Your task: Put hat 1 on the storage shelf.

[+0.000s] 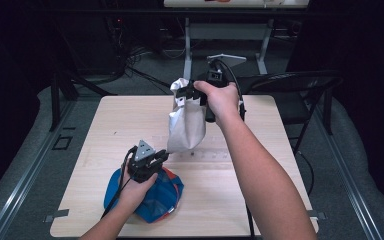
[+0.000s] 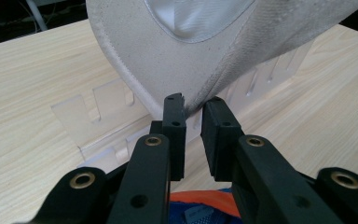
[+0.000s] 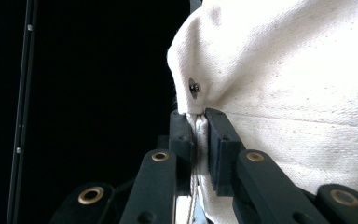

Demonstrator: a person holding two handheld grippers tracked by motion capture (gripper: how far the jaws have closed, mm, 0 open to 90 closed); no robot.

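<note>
Jaws first: from the high view, we see the right gripper [image 1: 190,94] pinching the top of an off-white canvas cap [image 1: 186,125], hung above the pale wooden table [image 1: 95,135]. Our left gripper [image 1: 161,157] meets that cap's lower edge, above a blue-and-orange fabric cap [image 1: 165,197].

Along the left gripper [image 2: 193,109], its jaws are nearly together at the cap's [image 2: 168,65] brim edge; we cannot tell whether they press it.

Along the right gripper [image 3: 198,121], jaws clamp a fold of the cap [image 3: 298,79].
</note>
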